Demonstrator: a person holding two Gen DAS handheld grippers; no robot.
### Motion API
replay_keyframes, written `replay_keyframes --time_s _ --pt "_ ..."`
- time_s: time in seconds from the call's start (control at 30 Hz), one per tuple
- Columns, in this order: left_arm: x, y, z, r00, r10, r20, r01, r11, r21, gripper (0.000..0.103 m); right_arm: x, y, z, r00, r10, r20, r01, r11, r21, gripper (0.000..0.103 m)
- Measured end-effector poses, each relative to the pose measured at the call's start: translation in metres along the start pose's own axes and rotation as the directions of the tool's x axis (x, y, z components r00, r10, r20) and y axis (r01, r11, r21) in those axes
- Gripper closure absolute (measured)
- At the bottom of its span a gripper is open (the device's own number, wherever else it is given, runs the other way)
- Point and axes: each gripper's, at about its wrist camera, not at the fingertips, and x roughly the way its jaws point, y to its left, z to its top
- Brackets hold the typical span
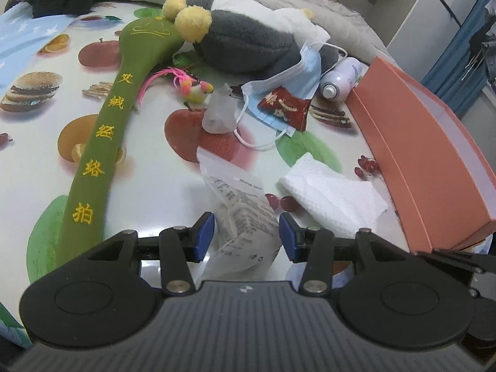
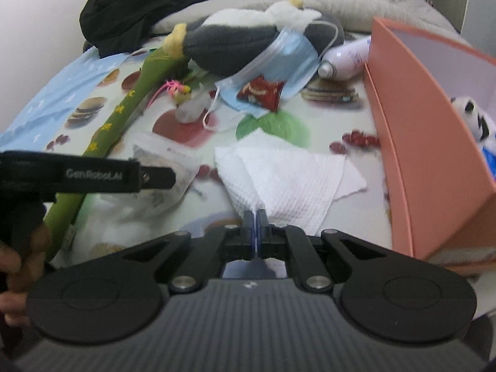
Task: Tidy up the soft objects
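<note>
Left of the orange box, the green massage stick, grey plush and mask still lie loose; left gripper gapes around a clear packet, right gripper pinches the white tissue; one panda toy boxed

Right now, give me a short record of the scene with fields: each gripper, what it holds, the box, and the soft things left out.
left gripper: jaws open around crinkled clear printed plastic bag
right gripper: jaws shut on white textured paper towel
orange cardboard box: open, black-and-white plush toy inside
left out: long green embroidered fabric paddle, grey-and-white plush, blue face mask
</note>
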Motion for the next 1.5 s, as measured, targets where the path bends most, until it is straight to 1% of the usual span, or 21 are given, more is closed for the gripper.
replay_keyframes --time_s 0.1,0.2,0.23,0.27,0.3,0.33,0.4,0.43,0.47,0.5,0.53,0.7,0.87,0.97,1.03,1.07,1.13,1.23,1.33,1.4,1.5 --pt "-0.001 0.0 0.0 1.0 0.015 0.004 -0.015 1.0 0.005 0.041 0.0 -0.001 -0.003 1.0 0.007 0.002 -0.007 1.0 0.004 0.096" --pt "-0.006 0.001 0.0 1.0 0.018 0.021 -0.019 1.0 0.012 0.04 -0.003 -0.006 0.0 0.999 0.032 0.016 -0.032 0.999 0.002 0.094" --pt "-0.008 0.001 -0.001 1.0 0.015 0.025 -0.016 1.0 0.015 0.04 -0.004 -0.007 0.002 0.999 0.036 0.02 -0.036 0.999 -0.004 0.091" --pt "-0.01 0.001 -0.001 0.999 0.013 0.031 -0.014 1.0 0.018 0.04 -0.004 -0.007 0.004 0.999 0.036 0.024 -0.036 0.999 -0.012 0.086" --pt "-0.012 0.001 -0.002 0.999 0.014 0.037 -0.014 1.0 0.021 0.04 -0.004 -0.008 0.006 0.999 0.041 0.029 -0.04 0.999 -0.018 0.072" --pt "-0.014 0.0 -0.002 0.999 0.016 0.045 -0.017 1.0 0.024 0.04 -0.004 -0.009 0.007 0.998 0.048 0.038 -0.047 0.999 -0.022 0.063" --pt "-0.018 -0.001 -0.003 0.998 0.019 0.056 -0.02 0.999 0.034 0.04 -0.003 -0.011 0.011 0.997 0.064 0.048 -0.063 0.998 -0.022 0.061" --pt "-0.02 -0.002 -0.003 0.998 0.017 0.063 -0.02 0.999 0.041 0.04 -0.002 -0.012 0.013 0.996 0.074 0.05 -0.073 0.997 -0.023 0.057" --pt "-0.02 -0.002 -0.003 0.998 0.016 0.066 -0.019 0.999 0.048 0.04 0.0 -0.012 0.014 0.995 0.079 0.053 -0.078 0.997 -0.024 0.052" --pt "-0.02 -0.003 -0.003 0.998 0.017 0.063 -0.021 0.998 0.055 0.04 0.002 -0.013 0.016 0.996 0.075 0.057 -0.074 0.997 -0.024 0.04" --pt "-0.019 -0.003 -0.003 0.998 0.022 0.06 -0.025 0.998 0.059 0.04 0.004 -0.013 0.016 0.996 0.071 0.06 -0.069 0.997 -0.025 0.034" --pt "-0.013 -0.003 -0.004 0.999 0.032 0.041 -0.035 0.997 0.063 0.04 0.027 -0.019 0.017 0.999 0.024 0.038 -0.022 0.999 -0.036 0.034" --pt "-0.007 -0.006 -0.006 0.999 0.039 0.027 -0.041 0.996 0.08 0.041 0.04 -0.024 0.011 0.999 0.027 0.033 -0.025 0.998 -0.05 0.034" --pt "-0.004 -0.007 -0.006 0.998 0.053 0.021 -0.055 0.995 0.086 0.042 0.04 -0.019 0.009 0.999 0.028 0.037 -0.025 0.997 -0.079 0.043" --pt "-0.002 -0.008 -0.007 0.998 0.058 0.019 -0.059 0.994 0.09 0.045 0.039 -0.017 0.009 0.999 0.04 0.036 -0.037 0.995 -0.091 0.057" --pt "-0.001 -0.008 -0.007 0.998 0.059 0.019 -0.06 0.994 0.091 0.045 0.039 -0.015 0.009 0.998 0.046 0.034 -0.042 0.995 -0.094 0.06" --pt "-0.001 -0.009 -0.007 0.998 0.061 0.02 -0.063 0.994 0.093 0.047 0.038 -0.012 0.009 0.998 0.061 0.027 -0.058 0.993 -0.106 0.074" --pt "0.001 -0.011 -0.007 0.998 0.066 0.018 -0.068 0.993 0.095 0.051 0.037 -0.007 0.009 0.997 0.077 0.016 -0.075 0.991 -0.113 0.086" --pt "-0.001 -0.014 -0.006 0.997 0.07 0.025 -0.072 0.993 0.094 0.056 0.034 -0.008 0.01 0.996 0.09 0.015 -0.088 0.992 -0.09 0.089" --pt "-0.003 -0.014 -0.007 0.997 0.073 0.026 -0.075 0.994 0.085 0.063 0.03 -0.01 0.01 0.995 0.095 0.017 -0.094 0.994 -0.059 0.089" --pt "-0.006 -0.015 -0.009 0.998 0.06 0.03 -0.062 0.995 0.081 0.068 0.022 -0.011 0.01 0.996 0.082 0.032 -0.08 0.996 -0.045 0.09"
